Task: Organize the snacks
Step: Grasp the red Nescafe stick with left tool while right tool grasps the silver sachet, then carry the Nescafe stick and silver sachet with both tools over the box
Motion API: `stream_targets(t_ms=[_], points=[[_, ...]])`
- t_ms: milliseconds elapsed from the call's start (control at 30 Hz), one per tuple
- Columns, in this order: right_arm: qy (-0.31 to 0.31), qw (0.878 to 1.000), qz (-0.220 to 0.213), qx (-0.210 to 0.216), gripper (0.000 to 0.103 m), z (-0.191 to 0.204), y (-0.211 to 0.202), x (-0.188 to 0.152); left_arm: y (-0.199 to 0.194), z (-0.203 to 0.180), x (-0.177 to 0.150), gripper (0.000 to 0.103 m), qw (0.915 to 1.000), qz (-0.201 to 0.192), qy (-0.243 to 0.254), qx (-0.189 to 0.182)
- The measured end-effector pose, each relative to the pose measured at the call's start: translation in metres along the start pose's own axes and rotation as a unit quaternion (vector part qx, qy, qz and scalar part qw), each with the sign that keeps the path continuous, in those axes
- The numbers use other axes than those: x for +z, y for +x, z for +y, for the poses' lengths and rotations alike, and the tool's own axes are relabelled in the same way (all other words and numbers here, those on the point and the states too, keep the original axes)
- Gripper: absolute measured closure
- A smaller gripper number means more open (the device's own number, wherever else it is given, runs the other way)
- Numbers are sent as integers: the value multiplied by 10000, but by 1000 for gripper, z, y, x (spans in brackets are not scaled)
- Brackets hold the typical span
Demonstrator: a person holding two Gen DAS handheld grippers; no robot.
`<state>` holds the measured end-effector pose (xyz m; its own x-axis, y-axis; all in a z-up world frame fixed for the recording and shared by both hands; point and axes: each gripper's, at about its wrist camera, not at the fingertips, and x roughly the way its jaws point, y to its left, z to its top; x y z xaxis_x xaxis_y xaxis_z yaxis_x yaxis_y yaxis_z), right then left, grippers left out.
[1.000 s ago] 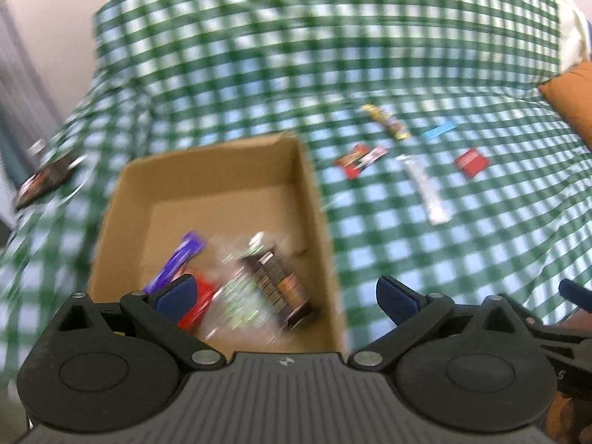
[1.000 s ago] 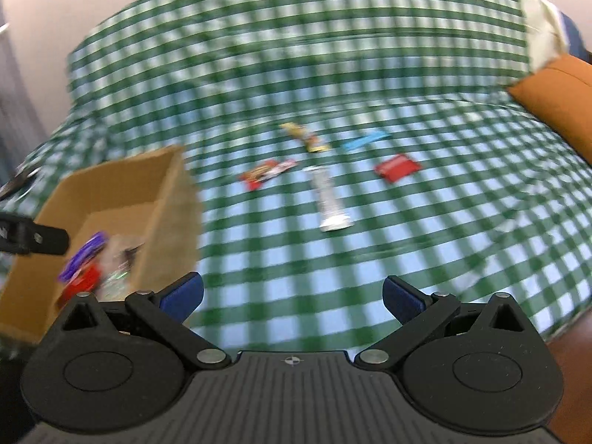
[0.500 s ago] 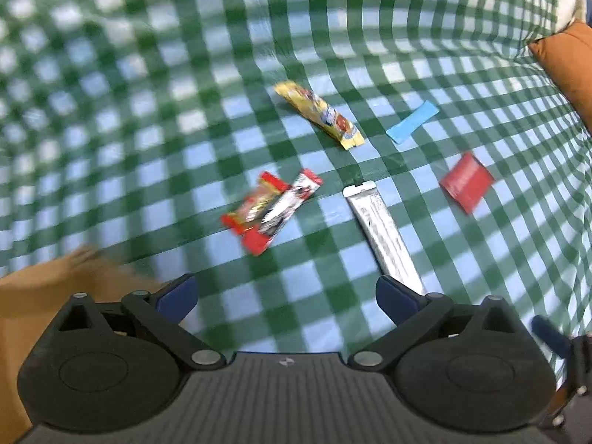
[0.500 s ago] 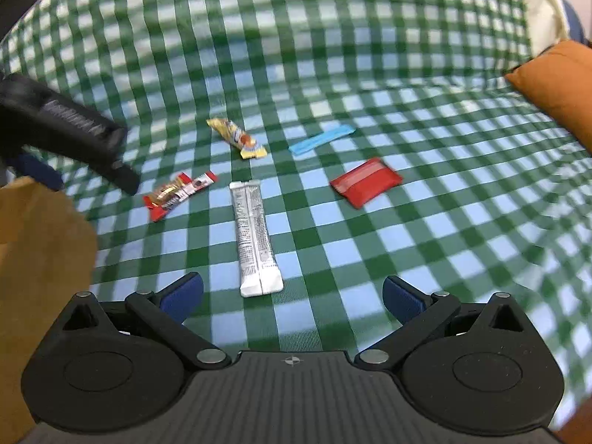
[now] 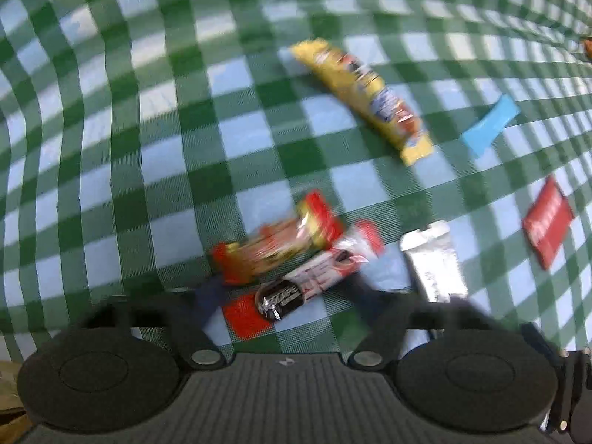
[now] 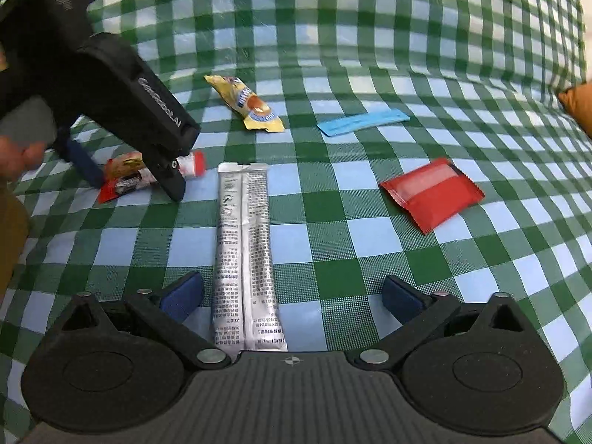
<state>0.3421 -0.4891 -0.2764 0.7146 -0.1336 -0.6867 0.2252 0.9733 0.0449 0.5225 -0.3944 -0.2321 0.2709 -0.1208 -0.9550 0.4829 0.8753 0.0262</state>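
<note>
**Snacks on the checked cloth, both tongs down among them**

Left gripper [image 5: 285,296]: lower middle of its own blurred view, fingers spread, straddling two overlapping wrappers and clamping nothing. In the right wrist view the same tool [image 6: 133,185] comes in from the upper left, its two tips down on the cloth on either side of that pair.

Right gripper [image 6: 292,296]: bottom of its view, blue pads [image 6: 181,296] set wide, released. The near end of the silver sachet lies between them, closer to the left pad; whether it touches that pad cannot be told.

Items, all loose on the green checked cloth [image 6: 370,37]:

- Red and white bar [image 5: 314,281], lower centre of the left view, lying diagonally, with a dark round label near its lower end
- Orange and red bar [image 5: 281,240], just above it and overlapping it; both show small at middle left of the right view, partly hidden by the left tool
- Silver sachet [image 6: 246,259], long and printed, running up the centre of the right view; its top end appears at lower right of the left view [image 5: 433,262]
- Yellow packet [image 6: 246,105], upper centre, tilted; upper centre in the left view too [image 5: 366,100]
- Blue strip [image 6: 364,120], right of the yellow packet, apart from it
- Red pouch [image 6: 431,192], middle right, well apart from the sachet

Orange cushion [image 6: 579,111] at the right edge
</note>
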Motion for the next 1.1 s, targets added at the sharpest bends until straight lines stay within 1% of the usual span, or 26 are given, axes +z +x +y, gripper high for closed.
stream_targets(t_ms=[33,67,100,167,233,300,433,533,700,767,867,1000,1100], points=[[-95,9999,-113,40,28,1,-3,-2,-5,-1,-2,81,10000,-36,-4,-93],[-182,9995,-200,156,57,4,-8,-4,-8,0,-4,87,9997,32,-85,-206],[-260,9992,-244,186,68,7,-12,-6,-9,0,-7,89,9994,87,-159,-286],[-303,9992,-246,88,72,12,-16,-8,-14,-1,-19,89,9993,120,-165,-307],[-63,9998,-106,141,74,8,-22,-9,-21,-5,-28,89,9990,142,-166,-381],[212,9996,1,170,74,3,-32,-11,-34,-3,-42,89,9980,143,-261,-553],[487,9987,-57,117,74,-10,-65,-20,-73,-3,-65,89,9967,-73,-300,-754],[652,9977,-148,71,74,-18,-95,-24,-110,-5,-83,89,9949,-264,-271,-934],[809,9951,-570,67,74,-22,-165,-21,-186,-1,-136,89,9916,-600,-271,-1118],[817,9938,-738,131,74,-19,-191,-20,-212,3,-160,89,9912,-712,-303,-1074],[745,9926,-892,341,74,-5,-229,-20,-250,11,-201,89,9907,-960,-338,-901],[540,9909,-964,770,74,24,-279,-28,-290,35,-256,89,9901,-1046,-587,-728],[387,9885,-935,1128,74,50,-312,-37,-320,56,-303,89,9891,-1154,-760,-502]])
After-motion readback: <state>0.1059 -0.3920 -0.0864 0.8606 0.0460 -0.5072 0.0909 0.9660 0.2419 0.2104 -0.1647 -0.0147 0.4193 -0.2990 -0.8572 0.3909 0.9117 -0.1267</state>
